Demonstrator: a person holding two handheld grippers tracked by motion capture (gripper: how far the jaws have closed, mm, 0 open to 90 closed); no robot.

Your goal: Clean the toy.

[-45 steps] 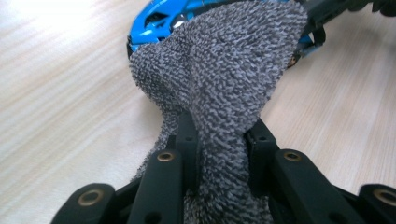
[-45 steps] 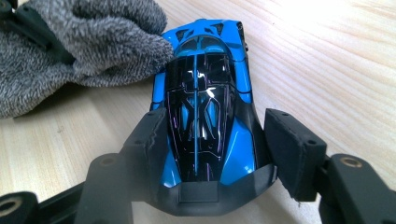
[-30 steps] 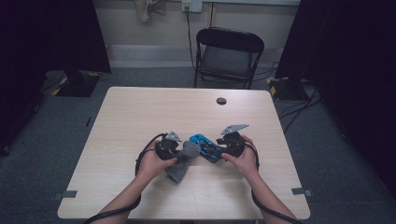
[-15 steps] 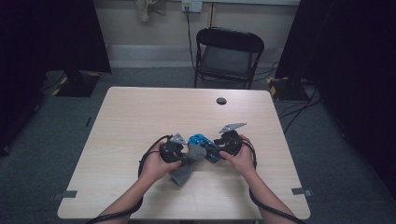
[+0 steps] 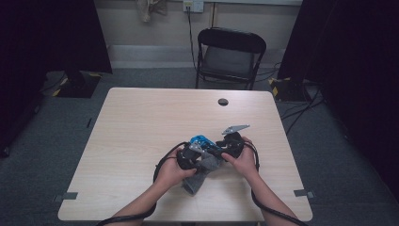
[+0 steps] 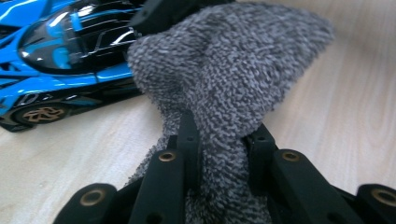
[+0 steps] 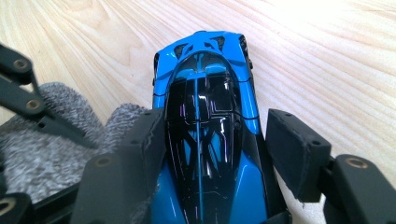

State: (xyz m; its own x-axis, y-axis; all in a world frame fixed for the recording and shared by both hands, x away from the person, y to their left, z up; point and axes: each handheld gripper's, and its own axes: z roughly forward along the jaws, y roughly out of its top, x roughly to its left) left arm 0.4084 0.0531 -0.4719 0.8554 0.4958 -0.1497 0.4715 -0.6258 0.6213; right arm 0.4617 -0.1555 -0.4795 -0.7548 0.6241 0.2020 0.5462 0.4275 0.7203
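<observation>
In the left gripper view, the left gripper [image 6: 219, 140] has its fingers [image 6: 189, 140] clamped on a bunched fold of the grey knitted sock [image 6: 224, 74], whose open end rises toward the blue toy car [image 6: 60, 56] just beside it on the counter [image 6: 355, 93]. In the right gripper view, the right gripper [image 7: 215, 140] straddles the car's rear half; its jaws have just been closing with the car between them. One finger looks to be against the car's side, with the sock's edge caught by it, while the other stands a little clear, so the grip does not look firm yet. My guess is the car is meant to go into the sock. The risks: a one-sided squeeze could skew or flip the glossy car; the sock edge trapped under that finger could drag with the car and close the opening; the left pinch holds little cloth and might slip if pulled
</observation>
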